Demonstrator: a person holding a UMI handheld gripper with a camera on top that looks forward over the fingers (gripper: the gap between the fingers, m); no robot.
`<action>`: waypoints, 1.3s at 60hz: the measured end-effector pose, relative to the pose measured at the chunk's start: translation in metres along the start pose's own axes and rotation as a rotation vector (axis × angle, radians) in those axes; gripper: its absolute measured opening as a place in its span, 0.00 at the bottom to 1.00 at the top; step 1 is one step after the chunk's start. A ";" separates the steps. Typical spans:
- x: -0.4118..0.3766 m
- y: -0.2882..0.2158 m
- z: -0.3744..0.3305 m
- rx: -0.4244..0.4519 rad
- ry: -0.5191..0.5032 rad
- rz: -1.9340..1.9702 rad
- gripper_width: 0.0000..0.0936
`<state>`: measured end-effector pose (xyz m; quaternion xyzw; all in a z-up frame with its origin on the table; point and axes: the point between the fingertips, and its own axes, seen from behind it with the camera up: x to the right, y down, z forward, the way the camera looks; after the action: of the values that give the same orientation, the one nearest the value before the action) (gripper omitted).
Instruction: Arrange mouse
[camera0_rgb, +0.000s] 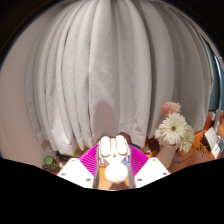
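A white computer mouse (113, 158) sits between my two fingers, its buttons pointing away from me and its rounded back toward me. My gripper (113, 163) holds it raised, with the white curtain behind it. The magenta pads (91, 158) press against both sides of the mouse. The underside of the mouse and whatever lies below it are hidden.
A pleated white curtain (110, 70) fills the view ahead. A bunch of white and pink flowers (172, 128) stands to the right beyond the fingers. Small coloured objects (50, 160) sit low at the left on a wooden surface (205, 152).
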<state>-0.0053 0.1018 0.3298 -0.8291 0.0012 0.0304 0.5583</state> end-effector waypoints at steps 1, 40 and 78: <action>-0.012 0.000 -0.001 0.000 -0.008 0.001 0.44; -0.262 0.376 0.028 -0.486 -0.013 -0.065 0.43; -0.199 0.225 -0.049 -0.301 -0.019 0.027 0.93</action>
<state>-0.2099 -0.0343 0.1501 -0.9031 0.0027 0.0456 0.4270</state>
